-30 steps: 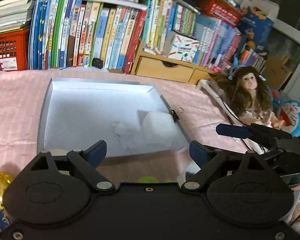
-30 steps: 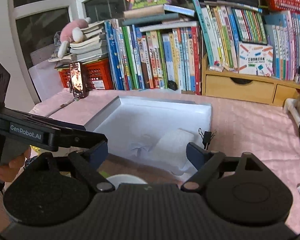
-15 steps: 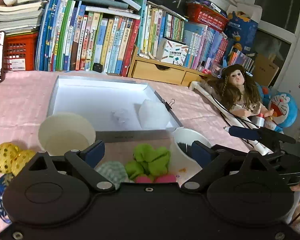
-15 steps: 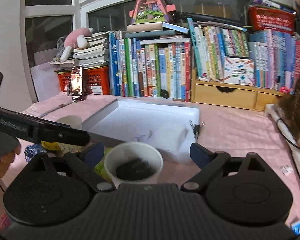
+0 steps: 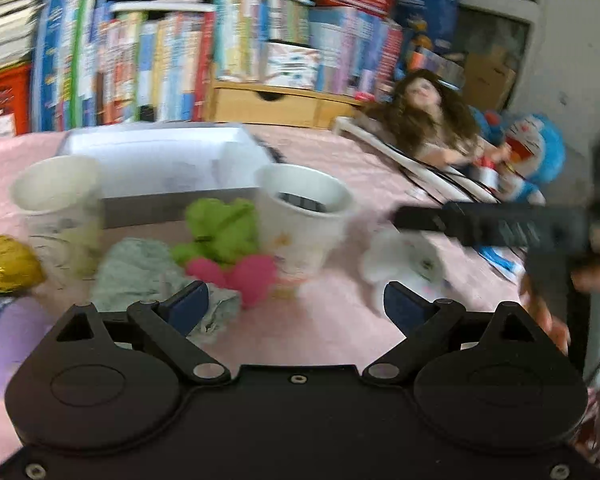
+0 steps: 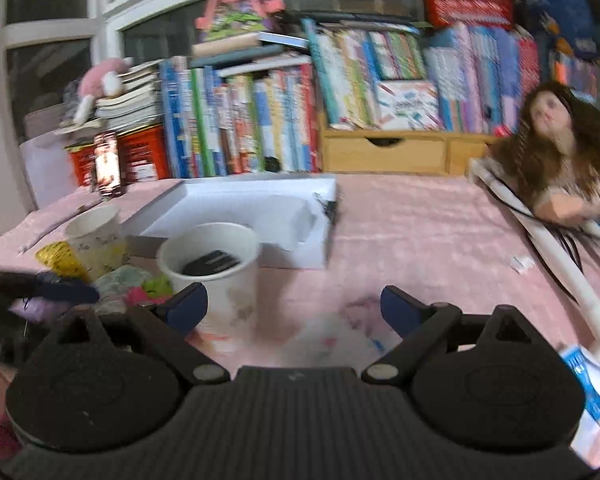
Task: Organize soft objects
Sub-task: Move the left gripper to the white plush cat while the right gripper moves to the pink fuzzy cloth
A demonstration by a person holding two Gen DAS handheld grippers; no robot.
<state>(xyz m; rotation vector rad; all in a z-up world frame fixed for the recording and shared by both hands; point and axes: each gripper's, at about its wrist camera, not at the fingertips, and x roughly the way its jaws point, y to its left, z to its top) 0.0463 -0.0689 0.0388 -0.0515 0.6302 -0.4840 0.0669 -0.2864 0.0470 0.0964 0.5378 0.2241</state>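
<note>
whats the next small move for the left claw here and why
Probably ease the left claw forward and down onto the pink soft toy. It lies just ahead of the open claw, loose on the pink cloth beside the green plush; nothing is gripped yet. The blurred frames suggest slowing first.

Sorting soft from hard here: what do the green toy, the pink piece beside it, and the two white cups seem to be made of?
Green toy: likely plush fabric, matte and lumpy. Pink piece: probably felt or fleece, fuzzy with rounded lobes. Near white cup and far white cup: apparently paper, with thin rims, smooth matte walls and faint print. Motion blur leaves all this uncertain.
</note>
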